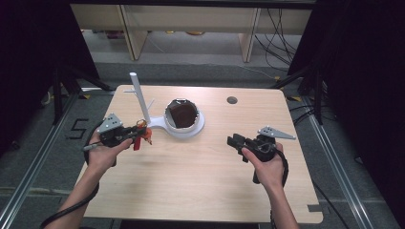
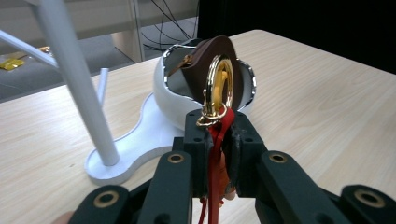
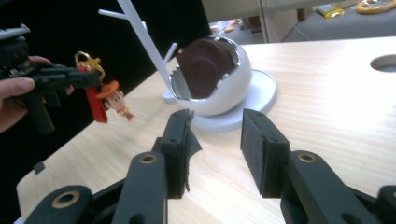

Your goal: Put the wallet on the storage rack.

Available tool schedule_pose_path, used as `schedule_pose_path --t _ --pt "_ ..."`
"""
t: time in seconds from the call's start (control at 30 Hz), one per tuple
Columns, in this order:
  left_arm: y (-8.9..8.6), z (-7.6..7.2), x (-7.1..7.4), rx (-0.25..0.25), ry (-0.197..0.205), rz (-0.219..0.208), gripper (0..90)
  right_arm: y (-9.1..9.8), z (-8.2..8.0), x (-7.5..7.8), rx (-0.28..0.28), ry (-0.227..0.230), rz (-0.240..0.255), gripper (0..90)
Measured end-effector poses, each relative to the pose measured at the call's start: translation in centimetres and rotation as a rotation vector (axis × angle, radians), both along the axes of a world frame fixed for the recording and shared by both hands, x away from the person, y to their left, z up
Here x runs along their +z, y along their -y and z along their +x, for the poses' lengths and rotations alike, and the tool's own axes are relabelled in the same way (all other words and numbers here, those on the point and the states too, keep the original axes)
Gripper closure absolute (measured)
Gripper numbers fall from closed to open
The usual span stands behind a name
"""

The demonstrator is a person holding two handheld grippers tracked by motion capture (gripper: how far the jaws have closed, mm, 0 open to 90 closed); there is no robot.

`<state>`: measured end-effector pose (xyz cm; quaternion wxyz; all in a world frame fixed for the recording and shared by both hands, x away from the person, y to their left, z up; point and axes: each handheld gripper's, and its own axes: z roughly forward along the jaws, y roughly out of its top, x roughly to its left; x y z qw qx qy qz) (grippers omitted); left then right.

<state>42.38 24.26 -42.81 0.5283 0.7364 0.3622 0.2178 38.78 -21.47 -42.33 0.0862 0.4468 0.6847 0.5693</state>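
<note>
My left gripper (image 1: pixel 138 131) is shut on a keychain (image 1: pixel 142 135), level above the left part of the table, just left of the white stand's pole (image 1: pixel 139 95). In the left gripper view the jaws pinch the red strap (image 2: pixel 215 140), and the gold ring (image 2: pixel 211 88) stands up past the tips. The right gripper view shows the keychain's small figure (image 3: pixel 116 102) with an orange hat hanging beside the strap. My right gripper (image 1: pixel 234 142) hovers over the table's right part, open, nothing between its pads (image 3: pixel 261 140). It points toward the white egg-shaped bowl (image 3: pixel 229 93).
The bowl (image 1: pixel 197 125) and branched pole share one white base at the table's middle back. A brown leather pouch (image 1: pixel 182 114) sits inside the bowl. A round cable hole (image 1: pixel 232 100) lies at the back right. Bare wooden table (image 1: pixel 200 176) spreads in front.
</note>
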Motion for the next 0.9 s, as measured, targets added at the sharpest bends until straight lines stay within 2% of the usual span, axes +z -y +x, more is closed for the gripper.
schedule_pose_path --t 0.03,0.07,0.17,0.2,0.27,0.3,0.33,0.4,0.43,0.57,0.6,0.63,0.67,0.7,0.73,0.77,0.8,0.83,0.9 --pt "0.0 0.0 0.0 0.0 0.0 0.0 79.2 0.2 0.1 -0.3 -0.001 0.033 -0.015 63.7" --pt "-0.4 0.2 0.1 0.008 0.003 0.009 79.2 0.2 -0.1 -0.5 -0.013 0.006 -0.007 63.7" --pt "-0.6 0.5 0.1 0.011 0.005 -0.002 79.2 0.5 -0.1 -1.1 -0.028 0.028 -0.018 63.7" --pt "-0.8 0.7 0.2 0.027 0.001 0.005 79.2 0.7 -0.4 -1.4 -0.048 0.008 -0.005 63.7" --pt "-0.9 0.8 0.2 0.027 0.004 0.008 79.2 0.9 -0.4 -1.7 -0.066 -0.002 -0.004 63.7" --pt "-1.0 0.8 0.2 0.035 0.003 0.008 79.2 0.9 -0.4 -1.7 -0.066 -0.002 -0.004 63.7" --pt "-1.1 0.9 0.3 0.04 0.003 0.009 79.2 1.2 -0.3 -1.9 -0.069 0.014 -0.025 63.7" --pt "-1.2 1.1 0.3 0.055 0.003 0.01 79.2 1.4 -0.3 -2.2 -0.091 0.004 -0.019 63.7" --pt "-1.2 1.1 0.3 0.062 0.004 0.008 79.2 1.5 -0.1 -2.4 -0.101 0.021 -0.024 63.7" --pt "-1.4 1.3 0.3 0.089 0.003 0.005 79.3 1.9 -0.2 -2.7 -0.123 0.007 -0.04 63.1" --pt "-1.5 1.4 0.3 0.103 0.004 0.0 79.3 1.9 -0.1 -3.1 -0.144 0.026 -0.043 62.7" --pt "-1.5 1.4 0.3 0.103 0.004 0.0 79.3 1.9 -0.1 -3.1 -0.144 0.026 -0.043 62.7" --pt "-1.6 1.5 0.3 0.118 0.004 0.003 79.3 1.9 -0.4 -3.2 -0.154 -0.002 -0.024 62.4" --pt "-1.6 1.5 0.3 0.118 0.004 0.003 79.3 1.9 -0.4 -3.2 -0.154 -0.002 -0.024 62.4" --pt "-1.7 1.5 0.3 0.131 0.005 -0.006 79.3 2.1 -0.3 -3.4 -0.16 0.022 -0.06 62.0" --pt "-1.7 1.5 0.3 0.131 0.005 -0.006 79.3 2.1 -0.3 -3.4 -0.16 0.022 -0.06 62.0" --pt "-1.8 1.5 0.4 0.141 0.004 -0.002 79.3 1.9 -0.4 -3.4 -0.171 -0.009 -0.045 61.8" --pt "-1.8 1.6 0.4 0.15 0.003 -0.001 79.3 2.1 -0.3 -3.6 -0.166 0.023 -0.065 61.7" --pt "-2.0 1.8 0.4 0.173 0.003 -0.003 79.3 2.4 -0.2 -3.8 -0.168 0.019 -0.065 61.5"
